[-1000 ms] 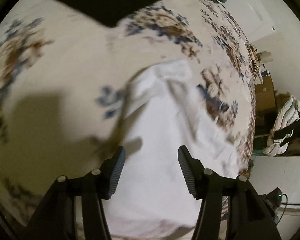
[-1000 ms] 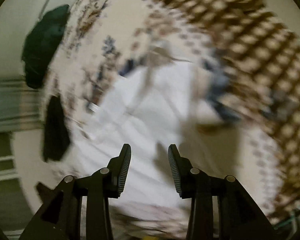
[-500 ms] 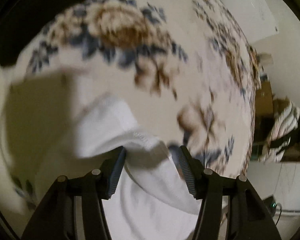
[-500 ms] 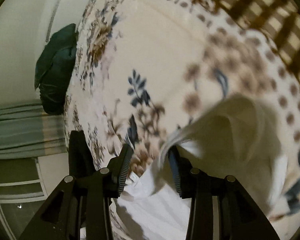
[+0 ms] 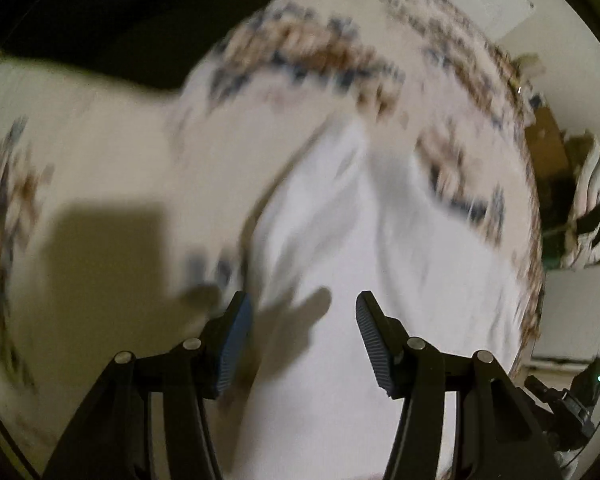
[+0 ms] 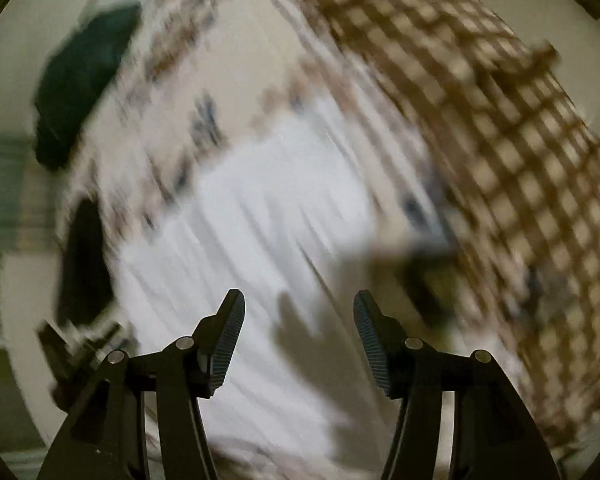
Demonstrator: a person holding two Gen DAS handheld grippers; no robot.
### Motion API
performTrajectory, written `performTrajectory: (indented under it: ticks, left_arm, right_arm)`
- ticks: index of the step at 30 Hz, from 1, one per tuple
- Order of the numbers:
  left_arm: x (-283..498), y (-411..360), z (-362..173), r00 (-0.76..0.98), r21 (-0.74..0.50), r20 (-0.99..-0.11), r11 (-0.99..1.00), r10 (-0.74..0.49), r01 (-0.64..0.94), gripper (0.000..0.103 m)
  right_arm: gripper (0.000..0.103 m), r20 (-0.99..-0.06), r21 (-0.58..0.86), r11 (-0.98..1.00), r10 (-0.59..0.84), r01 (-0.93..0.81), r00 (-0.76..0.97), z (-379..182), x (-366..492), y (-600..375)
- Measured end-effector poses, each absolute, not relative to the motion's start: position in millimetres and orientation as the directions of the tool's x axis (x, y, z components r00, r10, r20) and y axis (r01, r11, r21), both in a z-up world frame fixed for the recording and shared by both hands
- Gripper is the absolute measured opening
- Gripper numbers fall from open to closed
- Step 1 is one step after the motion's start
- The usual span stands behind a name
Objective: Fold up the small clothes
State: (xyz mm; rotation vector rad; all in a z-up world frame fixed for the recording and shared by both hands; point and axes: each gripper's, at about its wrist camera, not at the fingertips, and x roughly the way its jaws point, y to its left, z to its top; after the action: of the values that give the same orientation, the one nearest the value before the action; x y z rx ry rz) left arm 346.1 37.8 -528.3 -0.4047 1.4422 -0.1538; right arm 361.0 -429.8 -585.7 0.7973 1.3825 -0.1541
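A small white garment lies on the floral bedspread, blurred by motion. My left gripper is open and empty above the garment's near part. In the right wrist view the same white garment lies spread below. My right gripper is open and empty above it. Both grippers cast finger shadows on the cloth.
A dark garment lies at the far left on the bed. A dark green pillow sits at the bed's far end. A brown checked blanket covers the right side. A black item lies left of the white garment. Room clutter stands beyond the bed edge.
Half a second ago both grippers were low at the garment's folded edges with cloth between the fingers. Now both are open wider and raised, and the garment lies flat below.
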Motion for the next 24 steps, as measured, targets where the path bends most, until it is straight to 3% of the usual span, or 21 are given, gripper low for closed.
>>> performTrajectory:
  ticks: [5, 9, 10, 11, 12, 13, 21, 22, 24]
  left_arm:
    - [287.8, 47.0, -554.9, 0.026, -0.335, -0.942, 0.926, -0.336, -0.177, 0.052]
    - [268.8, 49.6, -570.2, 0.03, -0.343, -0.939, 0.919, -0.344, -0.193, 0.052]
    - [267.2, 47.8, -568.1, 0.047, -0.34, -0.94, 0.923, -0.337, -0.182, 0.044]
    - [265.8, 44.7, -564.5, 0.068, -0.348, -0.937, 0.924, -0.341, -0.16, 0.017]
    - [262.6, 38.3, -560.9, 0.073, -0.354, -0.935, 0.928, -0.347, -0.12, 0.006]
    - [260.4, 34.2, -558.1, 0.069, -0.346, -0.938, 0.933, -0.34, -0.102, 0.004]
    - [240.5, 28.2, -548.7, 0.013, -0.38, -0.925, 0.922, -0.38, -0.07, 0.006]
    - [237.8, 32.3, -549.0, 0.006, -0.388, -0.921, 0.916, -0.389, -0.097, 0.008]
    - [229.1, 40.7, -546.7, 0.015, -0.429, -0.902, 0.892, -0.431, -0.142, 0.022]
  right_arm:
    - [0.059, -0.917, 0.341, 0.74, 0.397, 0.58, 0.034, -618.3, 294.1, -402.1]
    - [0.059, -0.916, 0.338, 0.719, 0.4, 0.608, 0.037, -633.9, 271.7, -400.1]
    - [0.056, -0.915, 0.338, 0.707, 0.403, 0.621, 0.04, -638.1, 269.5, -401.5]
    - [0.032, -0.909, 0.35, 0.693, 0.413, 0.631, 0.051, -641.4, 267.5, -402.4]
    - [0.007, -0.902, 0.369, 0.679, 0.425, 0.635, 0.069, -642.6, 266.6, -403.5]
    - [0.007, -0.908, 0.36, 0.684, 0.414, 0.635, 0.07, -642.3, 266.6, -404.4]
    - [0.005, -0.939, 0.322, 0.685, 0.317, 0.654, 0.13, -614.4, 271.9, -425.4]
    - [0.005, -0.935, 0.323, 0.684, 0.336, 0.654, 0.11, -619.3, 271.1, -426.9]
    - [0.01, -0.919, 0.343, 0.666, 0.384, 0.663, 0.09, -624.5, 270.6, -426.4]
